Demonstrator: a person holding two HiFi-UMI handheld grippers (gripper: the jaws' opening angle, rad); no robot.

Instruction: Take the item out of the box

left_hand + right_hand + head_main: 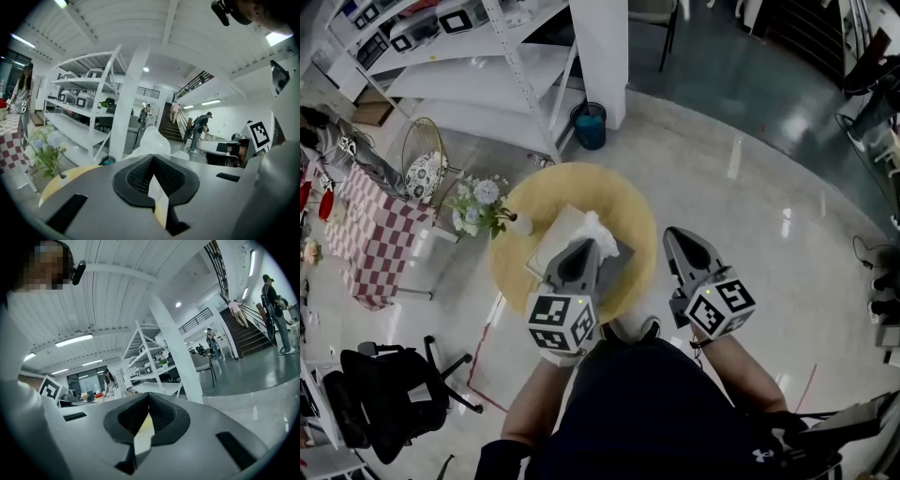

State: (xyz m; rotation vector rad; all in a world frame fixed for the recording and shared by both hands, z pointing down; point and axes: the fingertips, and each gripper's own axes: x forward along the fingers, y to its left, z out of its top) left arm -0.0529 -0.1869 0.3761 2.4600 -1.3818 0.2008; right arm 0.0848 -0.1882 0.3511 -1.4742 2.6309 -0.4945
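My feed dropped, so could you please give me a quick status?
Both shut, empty: left gripper over box, right gripper at table edge. White item sticking out of box. Flowers left of box, not blocking.

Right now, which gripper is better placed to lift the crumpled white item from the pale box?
Left: the left gripper is over the pale box, by the crumpled white item; the right gripper hangs past the round yellow table. Both shut.
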